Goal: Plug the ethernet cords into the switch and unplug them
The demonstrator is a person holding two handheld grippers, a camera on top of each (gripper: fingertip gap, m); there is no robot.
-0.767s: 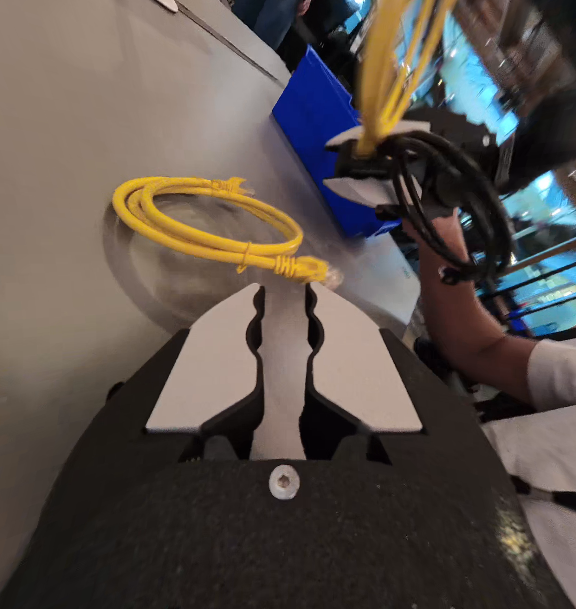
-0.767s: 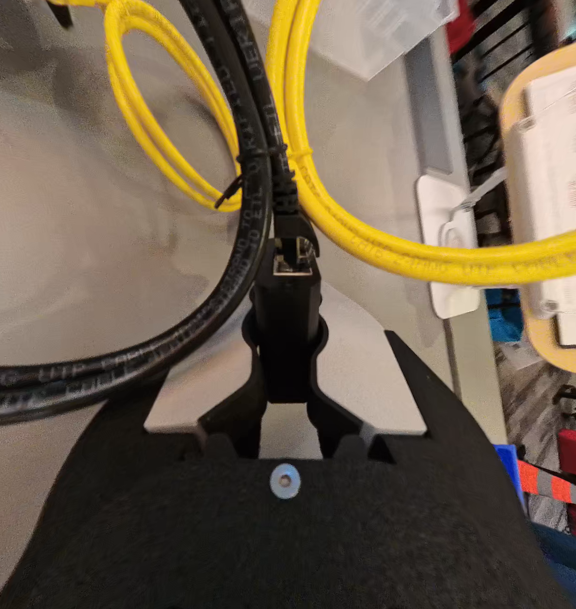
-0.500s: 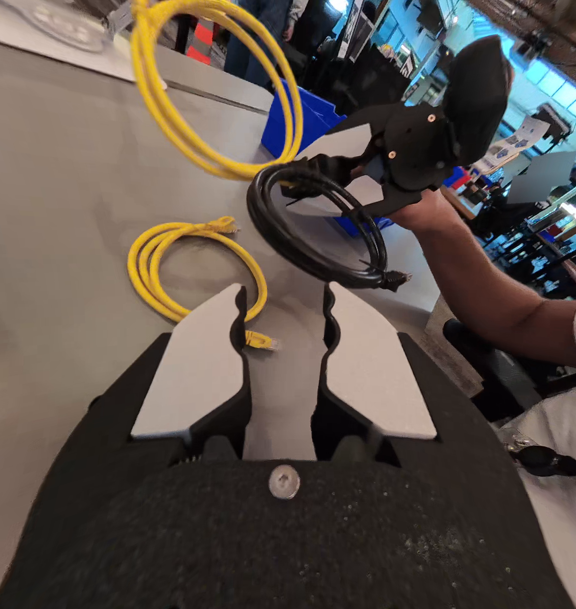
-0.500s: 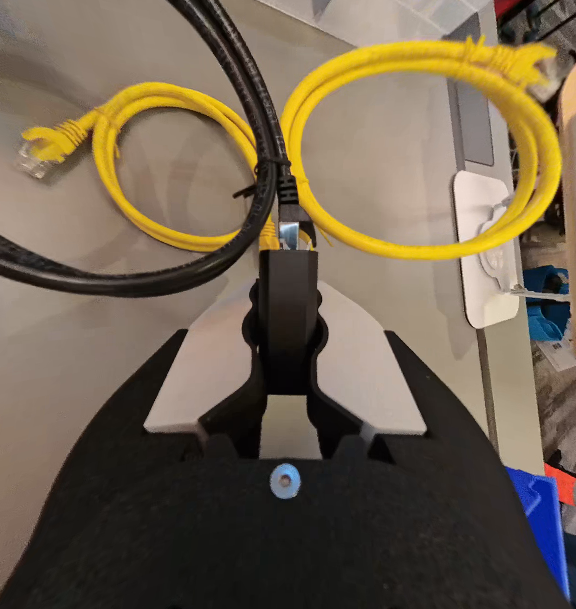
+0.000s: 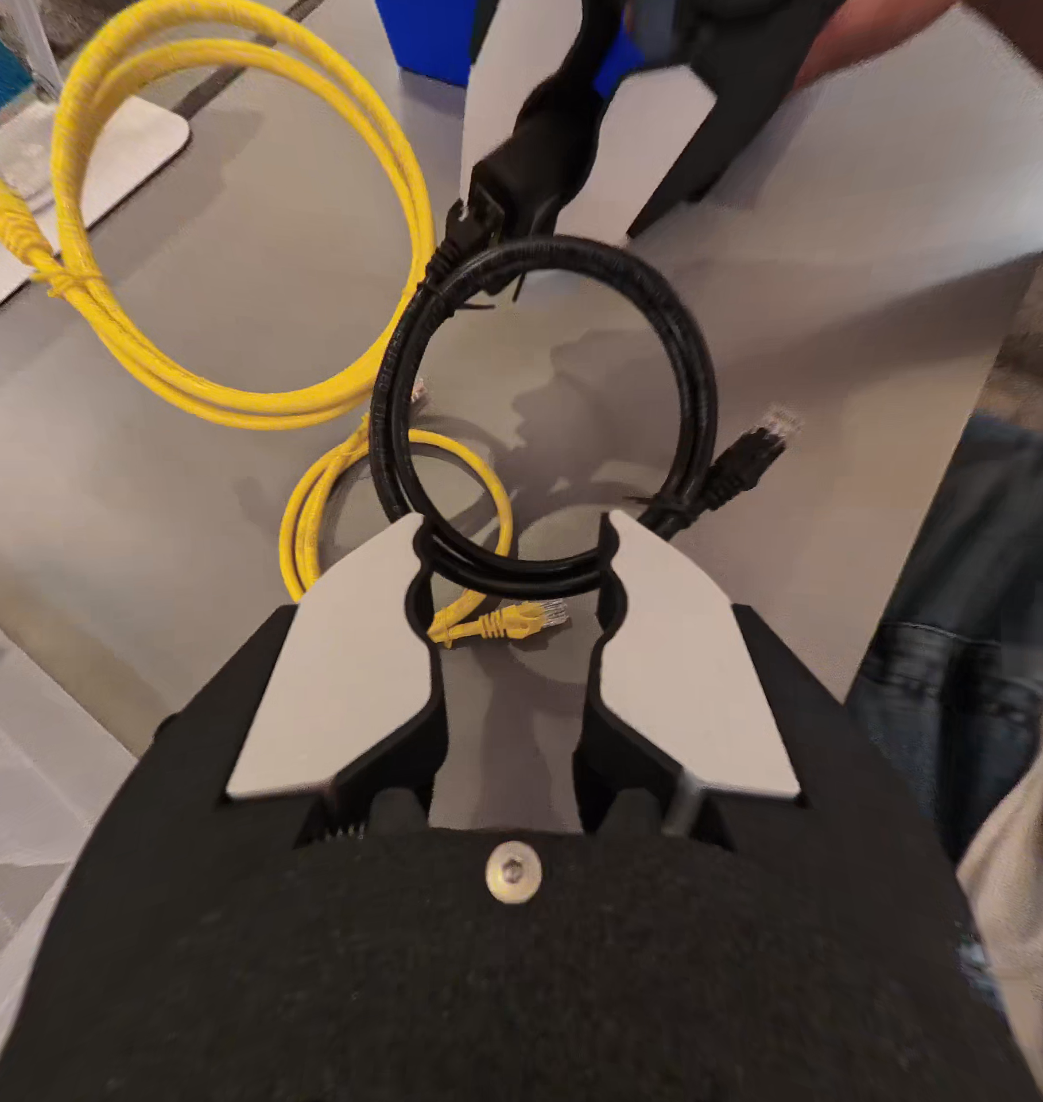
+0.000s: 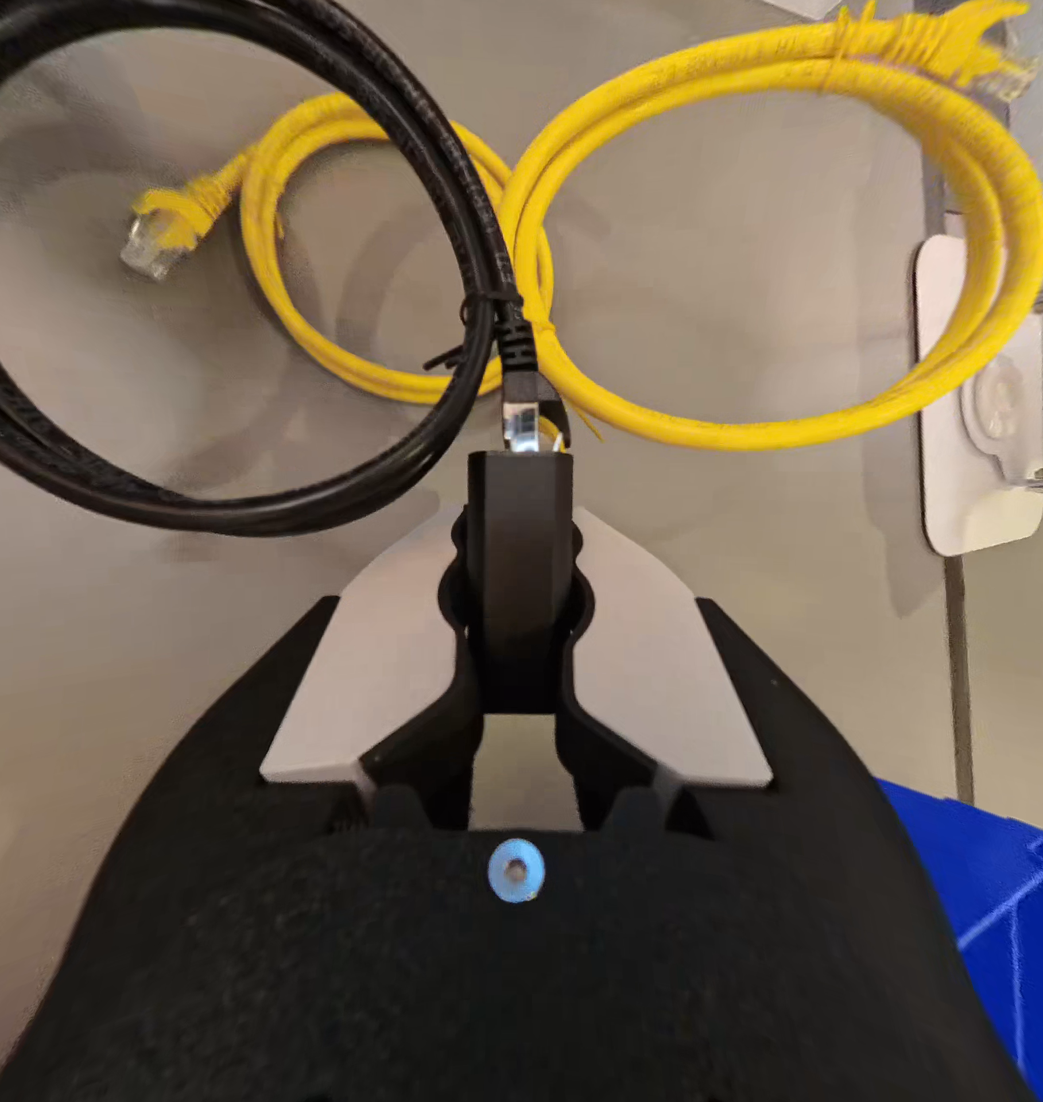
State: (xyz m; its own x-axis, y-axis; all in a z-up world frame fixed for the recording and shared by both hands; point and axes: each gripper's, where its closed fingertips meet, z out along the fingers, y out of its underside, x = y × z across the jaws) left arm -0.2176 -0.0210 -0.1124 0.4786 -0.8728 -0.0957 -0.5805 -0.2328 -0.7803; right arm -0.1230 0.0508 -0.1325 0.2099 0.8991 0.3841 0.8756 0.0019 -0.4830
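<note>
So the left gripper sits at lower centre of its view, jaws spread wide, with the bottom of the black cord loop passing between the tips, not squeezed, probably lining up a grab. A small yellow cord lies on the grey table right behind. Further up, the right gripper clamps the black switch, holding it aloft so the black and big yellow cord dangle from its ports, looks like for unplugging.
</note>
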